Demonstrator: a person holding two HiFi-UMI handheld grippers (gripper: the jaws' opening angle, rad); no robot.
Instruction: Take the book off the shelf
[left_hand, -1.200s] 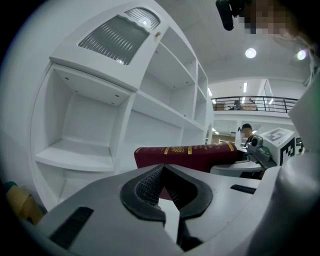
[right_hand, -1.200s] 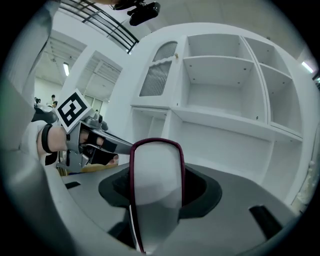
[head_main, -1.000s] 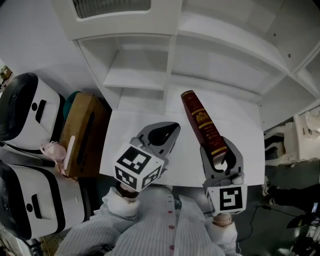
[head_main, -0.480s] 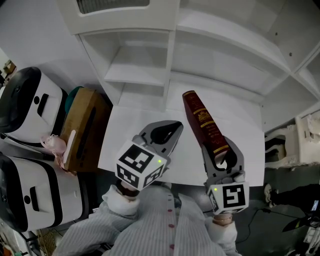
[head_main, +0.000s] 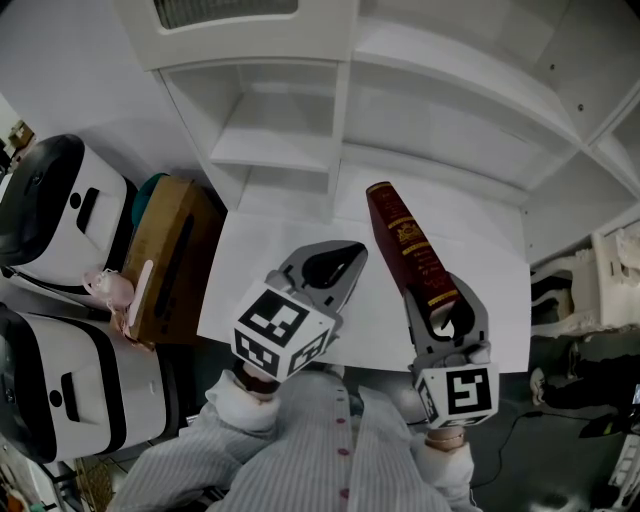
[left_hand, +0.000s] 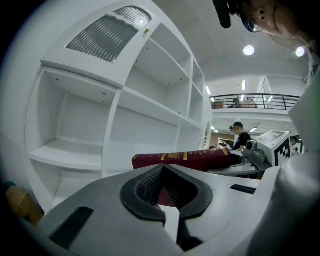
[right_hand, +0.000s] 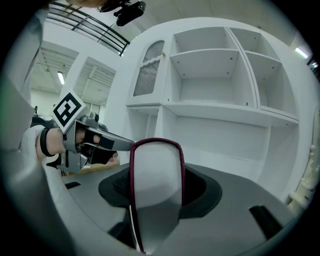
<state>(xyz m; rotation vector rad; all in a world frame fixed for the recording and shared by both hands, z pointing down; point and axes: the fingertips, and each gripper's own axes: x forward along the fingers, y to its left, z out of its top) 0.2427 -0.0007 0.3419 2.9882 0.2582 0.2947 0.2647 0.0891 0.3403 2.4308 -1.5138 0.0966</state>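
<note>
Head view, from the left edge: two white cases with black panels (head_main: 60, 215) stand one behind the other, and just beside them is a brown box (head_main: 165, 260) with a small pink object (head_main: 105, 297) at its near corner. Next comes the white table (head_main: 260, 260), set against a white shelf unit (head_main: 290, 150) whose compartments in view hold nothing.

Over the table's near edge, the left gripper (head_main: 350, 255) points toward the shelf unit. Its jaws are closed tip to tip, leaving only the small hollow between the pads. The left gripper view confirms this: the pads meet with nothing between them, and the book (left_hand: 185, 159) shows beyond them, lying across the view in front of the shelf unit's lower compartments.

To the right, the dark red book (head_main: 405, 245) with gold stamping on its spine is off the shelf. It slants over the table, its far end toward the shelf unit and its near end in the right gripper (head_main: 440, 305). The right gripper view shows that gripper's jaws clamped on the book (right_hand: 156, 185), one on each cover, with the pale page edge and red cover rim facing the camera. The left gripper (right_hand: 127, 145) is visible off to that view's left, well apart from the book.

A striped shirt (head_main: 300, 450) fills the bottom of the head view.
</note>
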